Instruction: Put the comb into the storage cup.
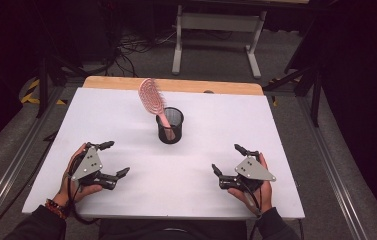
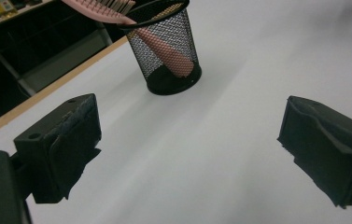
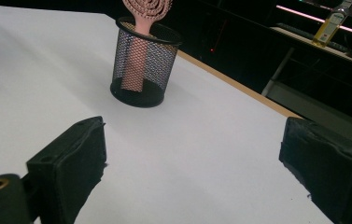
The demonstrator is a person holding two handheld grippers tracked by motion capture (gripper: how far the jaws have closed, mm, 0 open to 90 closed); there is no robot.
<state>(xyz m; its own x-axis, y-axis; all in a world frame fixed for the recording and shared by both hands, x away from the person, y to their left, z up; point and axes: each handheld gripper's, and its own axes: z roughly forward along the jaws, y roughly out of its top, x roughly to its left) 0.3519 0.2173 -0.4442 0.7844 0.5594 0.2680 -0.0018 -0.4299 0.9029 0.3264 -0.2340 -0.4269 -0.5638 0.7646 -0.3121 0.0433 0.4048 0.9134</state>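
A pink hairbrush [image 1: 152, 99] stands handle-down in a black mesh cup [image 1: 170, 126] near the middle of the white table [image 1: 216, 120], its head leaning back and to the left. The cup [image 2: 166, 51] and brush handle [image 2: 164, 51] show ahead in the left gripper view, and the cup [image 3: 143, 65] with the brush [image 3: 141, 28] in the right gripper view. My left gripper [image 1: 115, 159] rests open at the near left, nothing between its jaws. My right gripper [image 1: 227, 159] rests open at the near right, also holding nothing.
A wooden strip [image 1: 176, 85] edges the table's far side. Beyond it stands a white metal frame [image 1: 218, 30] on the floor with cables. Dark stands flank the table. A bottle [image 3: 332, 21] sits on a distant shelf in the right gripper view.
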